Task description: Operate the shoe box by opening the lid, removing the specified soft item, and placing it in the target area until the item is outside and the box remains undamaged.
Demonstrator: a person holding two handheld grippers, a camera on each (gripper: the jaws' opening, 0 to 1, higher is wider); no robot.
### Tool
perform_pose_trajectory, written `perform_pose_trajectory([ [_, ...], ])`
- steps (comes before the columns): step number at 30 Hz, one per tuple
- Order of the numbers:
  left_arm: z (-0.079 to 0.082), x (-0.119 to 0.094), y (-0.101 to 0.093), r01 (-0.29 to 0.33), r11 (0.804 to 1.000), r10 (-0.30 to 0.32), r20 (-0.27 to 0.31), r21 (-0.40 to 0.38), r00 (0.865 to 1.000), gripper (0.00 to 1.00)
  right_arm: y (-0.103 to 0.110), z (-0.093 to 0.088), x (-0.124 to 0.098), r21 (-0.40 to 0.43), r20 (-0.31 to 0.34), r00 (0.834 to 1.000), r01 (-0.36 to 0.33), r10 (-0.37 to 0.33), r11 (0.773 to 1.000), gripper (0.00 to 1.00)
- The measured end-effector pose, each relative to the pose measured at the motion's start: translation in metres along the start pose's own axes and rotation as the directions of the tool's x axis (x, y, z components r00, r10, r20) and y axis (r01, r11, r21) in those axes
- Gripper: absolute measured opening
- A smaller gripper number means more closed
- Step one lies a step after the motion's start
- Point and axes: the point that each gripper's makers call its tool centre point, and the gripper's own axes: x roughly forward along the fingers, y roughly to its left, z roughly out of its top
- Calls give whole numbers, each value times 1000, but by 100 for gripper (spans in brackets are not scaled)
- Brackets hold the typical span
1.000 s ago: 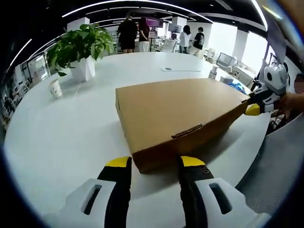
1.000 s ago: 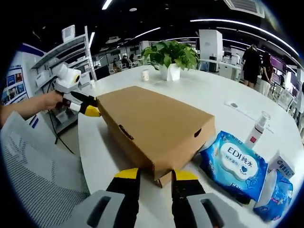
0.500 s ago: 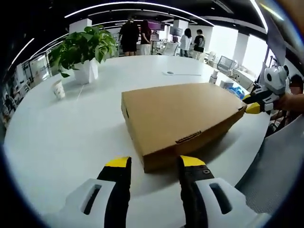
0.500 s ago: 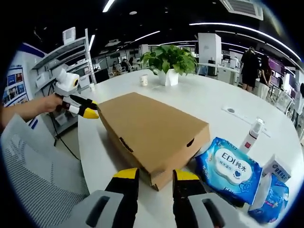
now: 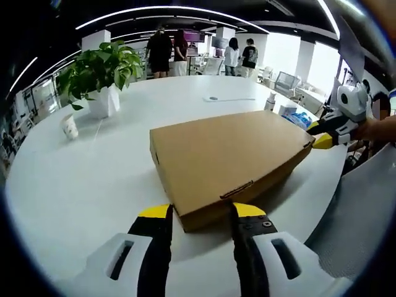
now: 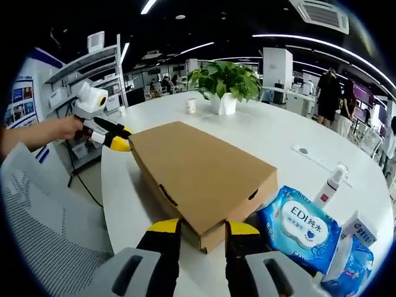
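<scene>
Flanking opposite corners of the closed shoe box (image 5: pixel 226 154), both grippers, left gripper (image 5: pixel 197 211) and right gripper (image 6: pixel 203 228), are held spread on the white table (image 5: pixel 80 179).

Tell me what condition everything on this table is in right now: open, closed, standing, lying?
Shoe box: lid closed, lying flat on the table.
Left gripper: open, jaws either side of a box corner.
Right gripper: open, jaws either side of another corner.
Wipes pack: lying flat beside the box.
Spray bottle: upright.
Potted plant: upright.
Paper cup: upright.
</scene>
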Motion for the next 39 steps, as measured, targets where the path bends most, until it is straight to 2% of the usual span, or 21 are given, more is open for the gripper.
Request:
perform_pose_trajectory([
  [9, -3, 6, -4, -14, 1000, 14, -13, 17, 1000, 42, 0, -4, 4, -23, -12, 1000, 15, -15, 1000, 25],
  [20, -4, 13, 2, -26, 1000, 26, -8, 10, 1000, 42, -3, -5, 11, -54, -9, 999, 37, -37, 998, 25],
  [25, -8, 21, 2, -29, 999, 30, -47, 24, 998, 43, -8, -2, 15, -60, -11, 999, 41, -42, 997, 25],
  [39, 8, 36, 18, -23, 999, 25, -61, 37, 998, 44, -21, 8, 26, -47, -9, 998, 55, -55, 997, 25],
])
